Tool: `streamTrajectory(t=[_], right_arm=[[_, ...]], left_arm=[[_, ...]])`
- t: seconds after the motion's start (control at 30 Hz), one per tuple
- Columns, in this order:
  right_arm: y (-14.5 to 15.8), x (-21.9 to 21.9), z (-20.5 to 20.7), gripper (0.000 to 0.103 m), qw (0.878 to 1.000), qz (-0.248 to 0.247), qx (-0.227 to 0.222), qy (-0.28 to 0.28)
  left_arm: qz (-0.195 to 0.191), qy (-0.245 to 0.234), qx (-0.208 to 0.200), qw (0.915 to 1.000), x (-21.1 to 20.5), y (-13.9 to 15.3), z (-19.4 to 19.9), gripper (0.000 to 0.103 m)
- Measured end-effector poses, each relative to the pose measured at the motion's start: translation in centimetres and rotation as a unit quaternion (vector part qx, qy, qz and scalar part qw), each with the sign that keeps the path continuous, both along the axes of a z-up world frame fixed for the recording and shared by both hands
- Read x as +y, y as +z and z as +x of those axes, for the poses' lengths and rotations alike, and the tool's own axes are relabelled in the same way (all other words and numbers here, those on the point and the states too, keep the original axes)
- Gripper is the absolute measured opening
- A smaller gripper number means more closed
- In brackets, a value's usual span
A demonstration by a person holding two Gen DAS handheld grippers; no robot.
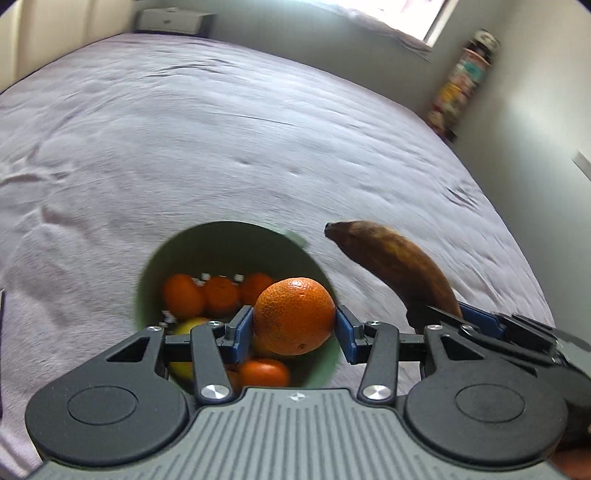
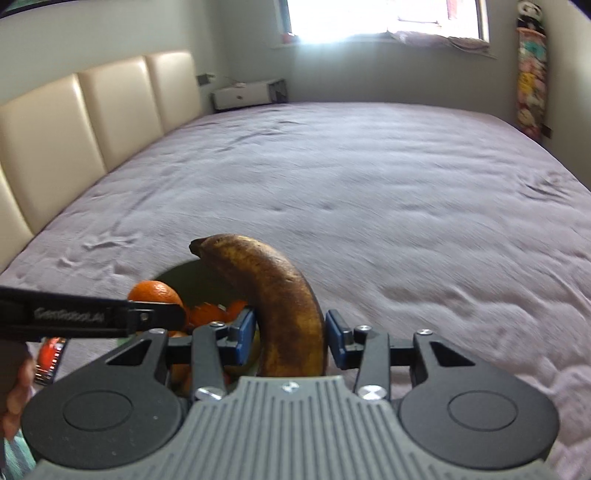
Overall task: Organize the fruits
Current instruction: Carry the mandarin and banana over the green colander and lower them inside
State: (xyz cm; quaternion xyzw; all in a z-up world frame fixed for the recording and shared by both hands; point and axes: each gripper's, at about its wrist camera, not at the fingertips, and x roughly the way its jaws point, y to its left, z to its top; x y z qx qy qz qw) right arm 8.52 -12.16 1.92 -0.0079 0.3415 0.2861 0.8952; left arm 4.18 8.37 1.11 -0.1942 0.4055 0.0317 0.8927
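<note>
A: What fills most of both views?

B: A bed under a wrinkled lilac sheet [image 1: 229, 147], with a cream padded headboard [image 2: 74, 125] at the left of the right wrist view and a bright window [image 2: 384, 18] at the top.

A: And lower down?

B: A green bowl [image 1: 221, 240] sits low in the centre of the left wrist view, holding several small oranges [image 1: 218, 295] and something yellow.

A: The claws?

B: The left gripper [image 1: 294, 328] is clamped on an orange [image 1: 293, 319], held above the bowl's right side. The right gripper [image 2: 290, 338] grips a brown, overripe banana [image 2: 280, 295] near its lower end; its tip curves up to the left, over the bowl's edge in the right wrist view.
</note>
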Motion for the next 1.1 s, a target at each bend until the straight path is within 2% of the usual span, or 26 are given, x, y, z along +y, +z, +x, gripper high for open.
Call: streamTrajectory(t=[0.17, 0.43, 0.53, 0.6, 0.93, 1.1], right_arm=[[-0.6, 3.1, 0.6, 0.039, 0.999, -0.008, -0.004, 0.036], [-3.0, 5.6, 3.2, 0.039, 0.997, -0.058, -0.012, 0.057], [-3.7, 6.2, 3.8, 0.039, 0.994, -0.080, -0.019, 0.073], [-4.2, 6.3, 4.5, 0.039, 0.993, -0.083, -0.013, 0.078], [-5.7, 6.6, 5.8, 0.039, 0.992, -0.086, -0.003, 0.088], [-6.1, 7.3, 6.0, 0.039, 0.990, -0.095, -0.006, 0.101]], left_arm=[[-0.018, 0.023, 0.017, 0.9994, 2.0, -1.4, 0.8, 0.053], [-0.010, 0.002, 0.046, 0.9989, 2.6, -3.9, 2.3, 0.053], [0.020, -0.006, 0.052, 0.9984, 2.1, -4.2, 2.9, 0.053], [0.025, -0.009, 0.057, 0.9980, 2.1, -4.4, 3.3, 0.053], [0.002, -0.011, 0.075, 0.9971, 3.0, -6.4, 4.2, 0.053], [-0.037, 0.015, 0.073, 0.9965, 4.3, -6.7, 3.9, 0.056]])
